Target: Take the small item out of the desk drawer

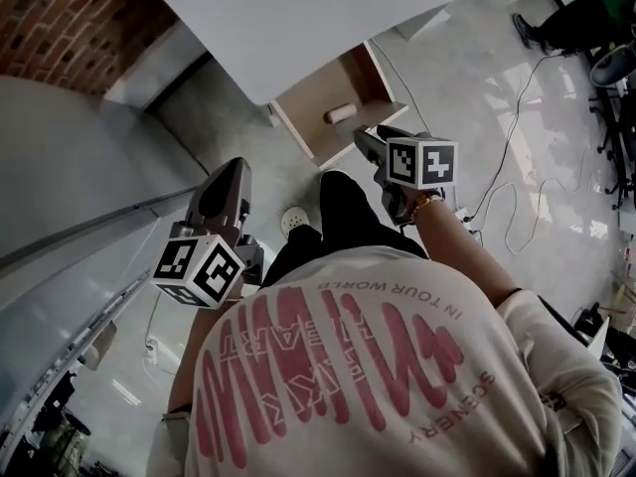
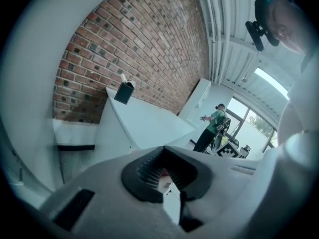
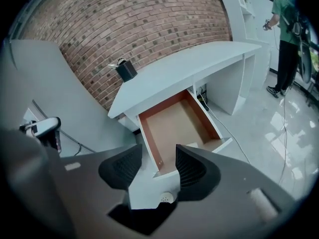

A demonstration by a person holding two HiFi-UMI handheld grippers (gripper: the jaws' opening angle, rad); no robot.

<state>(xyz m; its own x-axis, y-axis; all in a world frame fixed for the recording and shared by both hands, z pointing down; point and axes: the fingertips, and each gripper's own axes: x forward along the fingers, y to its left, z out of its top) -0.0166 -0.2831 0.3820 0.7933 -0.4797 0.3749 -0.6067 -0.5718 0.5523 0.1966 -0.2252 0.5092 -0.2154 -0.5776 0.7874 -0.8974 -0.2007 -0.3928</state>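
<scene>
The white desk [image 1: 298, 18] has its drawer [image 1: 323, 87] pulled out, showing a brown bottom. A small pale cylinder [image 1: 341, 114] lies inside near the drawer's front panel. In the right gripper view only a pale sliver of it [image 3: 193, 145] shows beside the right finger. My right gripper [image 1: 366, 139] hangs just in front of and above the drawer front, pointing steeply down. It is open with nothing between its fingers, and the drawer [image 3: 174, 123] shows through the gap [image 3: 158, 153]. My left gripper [image 1: 231, 167] is held off to the left over the floor, shut and empty [image 2: 162, 152].
A black box [image 3: 126, 69] stands on the desk top against the brick wall [image 3: 124, 24]. A grey partition [image 1: 70, 167] runs along the left. My leg and white shoe [image 1: 295, 221] are below the drawer. Cables [image 1: 517, 167] trail on the floor at right, where another person [image 3: 286, 29] stands.
</scene>
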